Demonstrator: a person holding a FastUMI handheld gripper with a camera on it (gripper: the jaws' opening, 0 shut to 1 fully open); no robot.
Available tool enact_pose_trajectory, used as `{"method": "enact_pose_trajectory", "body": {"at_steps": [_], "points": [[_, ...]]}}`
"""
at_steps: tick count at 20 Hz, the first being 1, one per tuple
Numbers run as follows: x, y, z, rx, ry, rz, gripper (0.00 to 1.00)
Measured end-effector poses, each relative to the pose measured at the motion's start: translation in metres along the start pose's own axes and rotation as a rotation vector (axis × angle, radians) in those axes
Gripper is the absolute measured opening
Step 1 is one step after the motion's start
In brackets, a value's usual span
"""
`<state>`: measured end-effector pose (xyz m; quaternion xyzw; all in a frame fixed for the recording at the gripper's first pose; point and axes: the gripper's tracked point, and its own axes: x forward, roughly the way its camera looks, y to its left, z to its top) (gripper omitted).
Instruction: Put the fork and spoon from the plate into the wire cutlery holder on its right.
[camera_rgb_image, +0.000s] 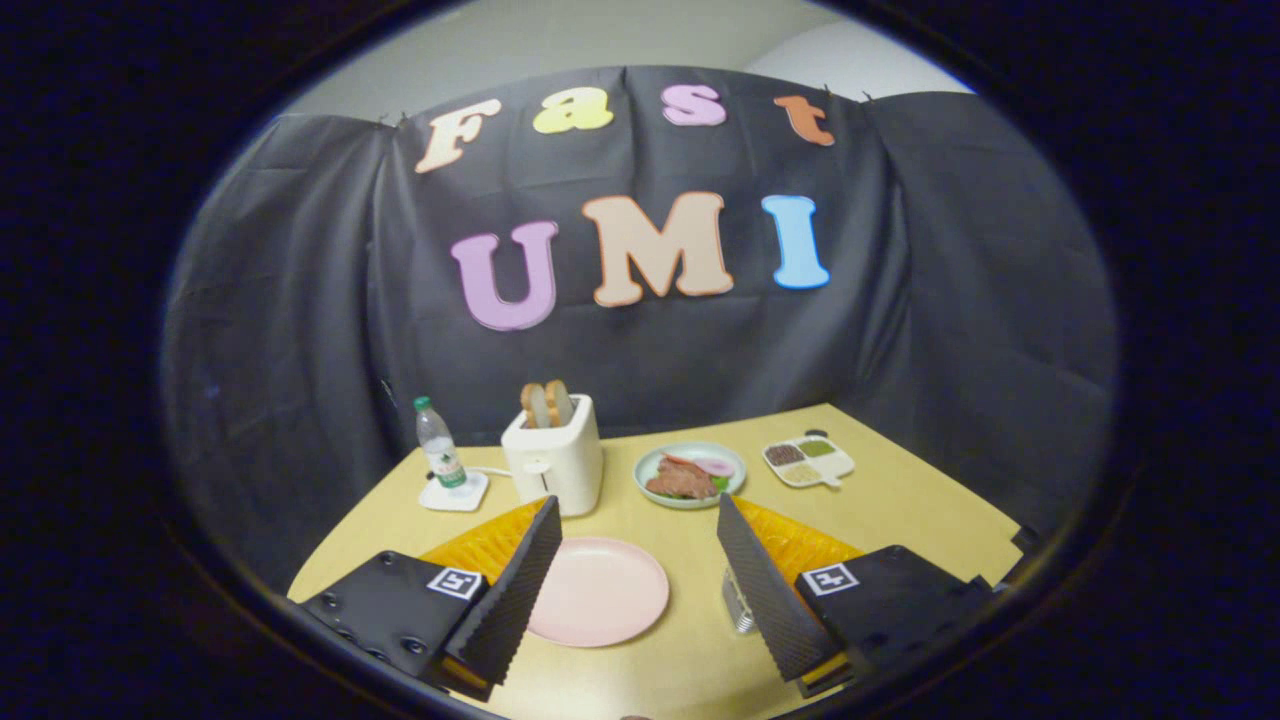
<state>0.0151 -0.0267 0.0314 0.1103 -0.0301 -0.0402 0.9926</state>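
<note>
A pink plate lies on the yellow table, between my fingers and nearer the left one, which covers its left rim. Its visible surface is bare; I see no fork or spoon on it. The wire cutlery holder stands just right of the plate, mostly hidden behind my right finger. My gripper is held above the near part of the table, open wide, with nothing between its fingers.
Beyond the plate stand a white toaster with two bread slices, a water bottle on a white coaster, a pale green plate of food and a small divided dish. Black cloth walls close off the back.
</note>
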Motion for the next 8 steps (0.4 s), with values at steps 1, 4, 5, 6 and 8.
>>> {"method": "enact_pose_trajectory", "body": {"at_steps": [1,4,5,6,8], "points": [[-0.002,0.005,0.007,0.004,-0.034,0.030,0.99],[-0.015,0.012,0.027,0.019,-0.102,0.086,0.99],[-0.018,0.010,0.033,0.028,-0.111,0.093,0.99],[-0.021,0.010,0.035,0.036,-0.126,0.093,0.99],[-0.027,0.000,0.050,0.048,-0.159,0.081,0.99]]}}
